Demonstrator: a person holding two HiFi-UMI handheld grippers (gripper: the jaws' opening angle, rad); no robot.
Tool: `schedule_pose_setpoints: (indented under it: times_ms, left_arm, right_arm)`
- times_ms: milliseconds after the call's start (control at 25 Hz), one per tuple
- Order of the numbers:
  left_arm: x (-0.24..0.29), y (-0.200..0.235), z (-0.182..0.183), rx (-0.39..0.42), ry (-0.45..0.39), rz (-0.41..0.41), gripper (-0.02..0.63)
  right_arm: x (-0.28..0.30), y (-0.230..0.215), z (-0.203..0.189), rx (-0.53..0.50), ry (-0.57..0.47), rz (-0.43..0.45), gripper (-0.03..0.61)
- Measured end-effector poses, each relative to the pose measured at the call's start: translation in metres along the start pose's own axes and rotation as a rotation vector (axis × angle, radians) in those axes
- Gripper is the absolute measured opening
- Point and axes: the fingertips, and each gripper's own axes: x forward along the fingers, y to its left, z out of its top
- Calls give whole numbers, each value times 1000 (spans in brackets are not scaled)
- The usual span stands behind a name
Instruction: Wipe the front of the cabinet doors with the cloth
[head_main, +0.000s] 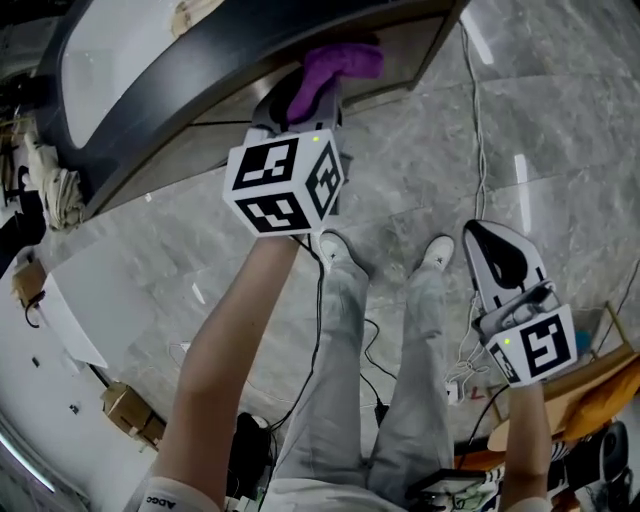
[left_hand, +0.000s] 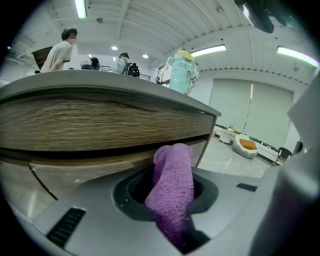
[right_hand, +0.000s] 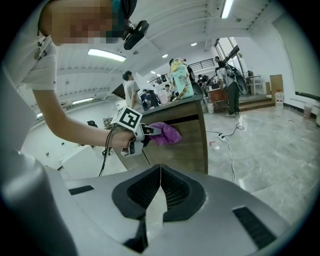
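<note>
A purple cloth (head_main: 335, 68) is clamped in my left gripper (head_main: 312, 95) and pressed against the wood-grain cabinet door front (head_main: 415, 50) just under the dark countertop. In the left gripper view the cloth (left_hand: 172, 192) sticks up between the jaws, its tip touching the door (left_hand: 95, 120). My right gripper (head_main: 497, 258) hangs low at the right, away from the cabinet, jaws shut with nothing in them. From the right gripper view I see the left gripper (right_hand: 142, 131) holding the cloth (right_hand: 165, 133) on the cabinet door (right_hand: 187, 140).
A dark countertop (head_main: 150, 110) runs above the doors, with a pale green bottle (left_hand: 181, 71) on it. Cables and a power strip (right_hand: 224, 140) lie on the marble floor. The person's legs and shoes (head_main: 345, 255) stand below me. Cardboard boxes (head_main: 125, 408) sit at the left.
</note>
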Motion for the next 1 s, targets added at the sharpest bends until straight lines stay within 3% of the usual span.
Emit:
schedule_pose_setpoints:
  times_ms: [240,400,560,800,1000]
  left_arm:
    - [-39,59,-11,-54,-18,29,94]
    - [-62,99,-20,-48,-13,42,94]
    - [-83,136,-30,-102,-9,72,94]
    - [-102,169,-36,-19,1,67,94]
    - [-108,172,-40,-45,-1,94,92]
  right_arm:
    - [43,52,21,-33,1,61,28]
    - [72,88,31,-55,11,90,28]
    - [99,114,35,-58,20,110,28]
    - [129,153,50,-60,-2,161,27]
    - [130,158,51,-51,-10,200,28]
